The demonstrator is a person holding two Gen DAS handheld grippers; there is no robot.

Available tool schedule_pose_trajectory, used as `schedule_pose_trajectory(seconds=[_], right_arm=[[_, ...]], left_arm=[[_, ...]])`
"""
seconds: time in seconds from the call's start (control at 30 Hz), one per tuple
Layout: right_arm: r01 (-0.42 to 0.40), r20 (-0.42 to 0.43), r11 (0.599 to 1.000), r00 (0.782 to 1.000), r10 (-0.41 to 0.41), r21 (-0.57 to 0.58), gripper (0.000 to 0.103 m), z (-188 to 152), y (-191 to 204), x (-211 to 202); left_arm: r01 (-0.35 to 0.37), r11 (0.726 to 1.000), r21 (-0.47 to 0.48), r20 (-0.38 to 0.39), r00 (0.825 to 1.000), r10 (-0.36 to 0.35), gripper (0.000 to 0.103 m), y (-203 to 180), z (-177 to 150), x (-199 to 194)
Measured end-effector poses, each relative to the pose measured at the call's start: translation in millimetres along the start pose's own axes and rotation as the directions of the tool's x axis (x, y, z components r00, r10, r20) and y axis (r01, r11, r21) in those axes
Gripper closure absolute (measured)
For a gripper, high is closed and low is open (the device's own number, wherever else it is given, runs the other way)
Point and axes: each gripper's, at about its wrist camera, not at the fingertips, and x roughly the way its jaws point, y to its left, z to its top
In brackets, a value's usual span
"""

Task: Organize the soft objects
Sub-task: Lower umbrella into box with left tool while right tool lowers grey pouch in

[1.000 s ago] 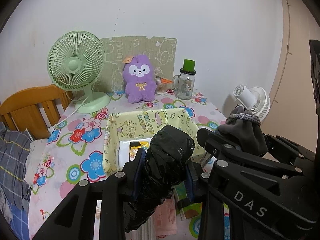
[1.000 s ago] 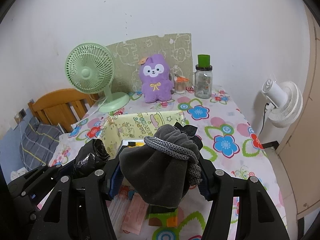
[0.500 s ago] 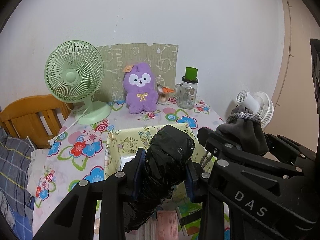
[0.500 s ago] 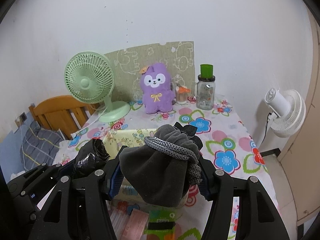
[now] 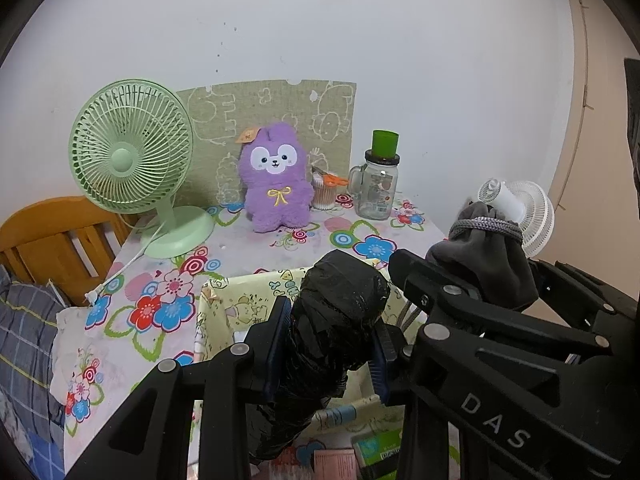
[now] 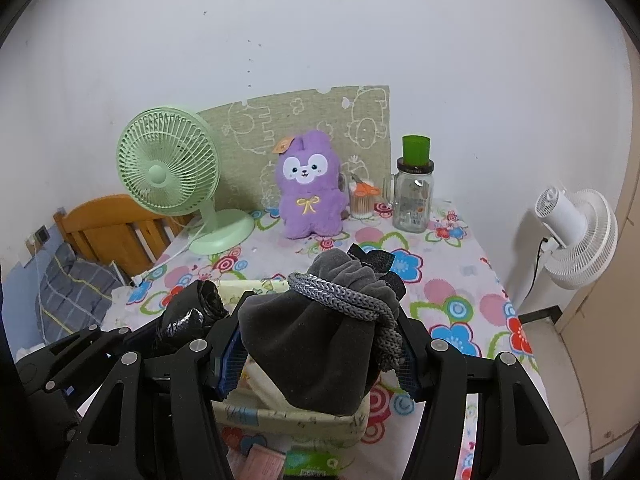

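Note:
My left gripper [image 5: 328,344] is shut on a black crinkled plastic bundle [image 5: 332,320], which stands up between the blue pads. In the right wrist view my right gripper [image 6: 316,354] is shut on a grey drawstring pouch [image 6: 316,332] with a braided grey cord. Both loads hang over a pale yellow fabric basket [image 5: 240,300] with cartoon prints on the flowered tablecloth [image 5: 160,280]. The same basket [image 6: 256,412] shows under the pouch. Each view catches the other gripper's load: the pouch [image 5: 488,264] at right, the bundle [image 6: 192,312] at left. A purple plush toy [image 5: 276,180] sits at the back.
A green desk fan [image 5: 128,152] stands back left, its cord trailing over the cloth. A glass jar with a green cup [image 5: 378,188] and a cotton-swab cup [image 5: 324,192] stand back right. A white fan [image 6: 576,236] is beyond the table's right edge, a wooden chair [image 5: 52,240] on the left.
Both grippers have pulled back and slightly up from the table with their loads still held. The basket has slid lower in both views and more of the wall shows.

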Motion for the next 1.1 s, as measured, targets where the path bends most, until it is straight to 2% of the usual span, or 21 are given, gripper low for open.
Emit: schedule_pose_trajectory(seconds=[0.43,0.57,0.67,0.7,0.8,0.93,1.1], right_arm=[[-0.006,-0.053,1.000,0.999,0.007,0.007,0.039,8,-13,49],[-0.008,-0.083,1.000,0.997,0.008,0.009,0.039,6,-15,66],[-0.009,-0.102,1.000,0.995,0.010,0.009,0.039,4,-17,77],[-0.009,-0.105,1.000,0.994,0.010,0.009,0.039,4,-17,80],[-0.015,-0.116,1.000,0.993,0.015,0.002,0.039,2,-16,88],[-0.034,-0.130,0.999,0.991,0.034,-0.002,0.039,1,-12,98],[-0.048,-0.165,0.999,0.985,0.045,-0.011,0.039,-3,-7,112]], left_arm=[[0.025,0.999,-0.023,-0.050,0.998,-0.026,0.064,6,6,48],[0.031,0.999,-0.042,-0.092,0.995,-0.034,0.064,10,4,69],[0.025,0.999,-0.045,-0.110,0.994,-0.030,0.060,13,1,77],[0.020,0.998,-0.052,-0.114,0.993,-0.026,0.058,15,1,78],[0.009,0.998,-0.056,-0.112,0.994,-0.015,0.039,17,0,78],[-0.012,1.000,-0.021,-0.113,0.994,0.009,0.022,15,-3,78],[-0.036,0.999,-0.023,-0.150,0.988,0.032,0.019,21,-6,86]])
